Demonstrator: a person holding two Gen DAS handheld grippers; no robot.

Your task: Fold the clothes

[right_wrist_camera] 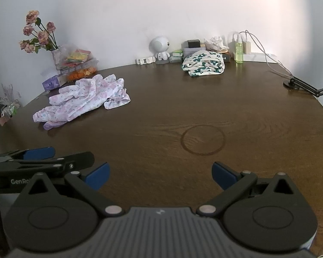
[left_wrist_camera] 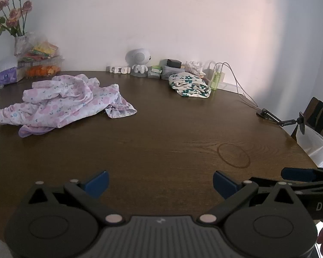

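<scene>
One crumpled pink garment (left_wrist_camera: 62, 103), lengthwise left-right

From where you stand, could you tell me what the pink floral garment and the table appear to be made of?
The pink floral garment looks like thin, soft woven cloth, perhaps cotton: it lies in limp, fine creases, matte. The table looks like dark wood or wood veneer, with visible grain and a slight sheen; a faint ring mark shows on it.

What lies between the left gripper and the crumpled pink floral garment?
Only bare table. In the left wrist view nothing sits between the open left gripper and the pink garment.
</scene>
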